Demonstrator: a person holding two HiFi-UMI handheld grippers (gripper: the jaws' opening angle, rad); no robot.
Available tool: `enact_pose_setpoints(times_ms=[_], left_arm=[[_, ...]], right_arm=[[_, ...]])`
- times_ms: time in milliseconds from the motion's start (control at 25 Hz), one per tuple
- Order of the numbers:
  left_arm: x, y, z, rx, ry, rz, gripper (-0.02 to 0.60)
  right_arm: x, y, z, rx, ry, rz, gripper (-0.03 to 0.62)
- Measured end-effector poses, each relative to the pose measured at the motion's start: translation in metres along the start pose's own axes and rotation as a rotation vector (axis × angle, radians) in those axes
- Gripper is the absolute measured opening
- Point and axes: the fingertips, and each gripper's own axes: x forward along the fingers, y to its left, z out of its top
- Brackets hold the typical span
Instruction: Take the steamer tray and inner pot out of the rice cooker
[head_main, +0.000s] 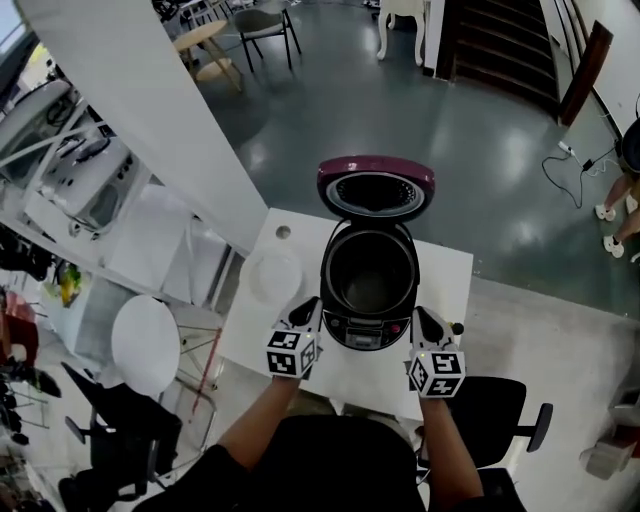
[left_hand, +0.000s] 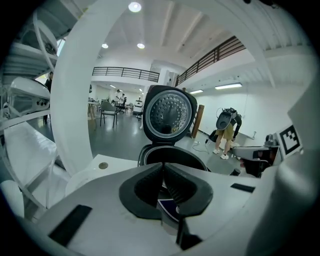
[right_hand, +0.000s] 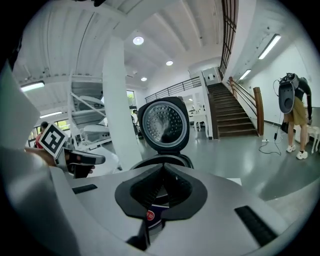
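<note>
The rice cooker (head_main: 368, 290) stands on the white table (head_main: 450, 270) with its maroon lid (head_main: 376, 185) swung up and back. The dark inner pot (head_main: 368, 275) shows inside the open body. A white round tray (head_main: 273, 278) lies on the table just left of the cooker. My left gripper (head_main: 309, 310) is shut and empty at the cooker's front left corner, near the tray. My right gripper (head_main: 423, 316) is shut and empty at the front right corner. In both gripper views the cooker (left_hand: 172, 155) (right_hand: 162, 161) sits straight ahead beyond the closed jaws, lid (left_hand: 167, 114) (right_hand: 163, 125) upright.
A small round hole (head_main: 283, 232) marks the table's back left corner. A black chair (head_main: 500, 412) stands at the table's near right, and a white stool (head_main: 145, 345) at the left. A white slanted column (head_main: 150, 100) runs behind the table. A person (left_hand: 226, 132) stands far off.
</note>
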Motion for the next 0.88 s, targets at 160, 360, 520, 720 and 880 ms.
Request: enact_pose_setpoints(times_ms=[160, 360, 520, 720, 880], left_arm=[[0.014, 0.011, 0.007, 0.004, 0.012, 0.006, 0.011], [0.047, 0.024, 0.011, 0.007, 0.051, -0.031, 0.012], [0.071, 0.026, 0.004, 0.004, 0.102, -0.070, 0.013], [0.094, 0.031, 0.002, 0.003, 0.137, -0.083, 0.105], [0.110, 0.035, -0.004, 0.017, 0.187, -0.105, 0.150]], right_arm=[[0.018, -0.007, 0.004, 0.014, 0.011, 0.031, 0.002], [0.045, -0.020, 0.003, 0.006, 0.071, 0.010, 0.002], [0.063, -0.031, -0.003, -0.023, 0.131, -0.015, 0.002], [0.090, -0.048, -0.012, -0.032, 0.188, -0.029, 0.014], [0.111, -0.057, -0.014, -0.042, 0.213, -0.048, 0.092]])
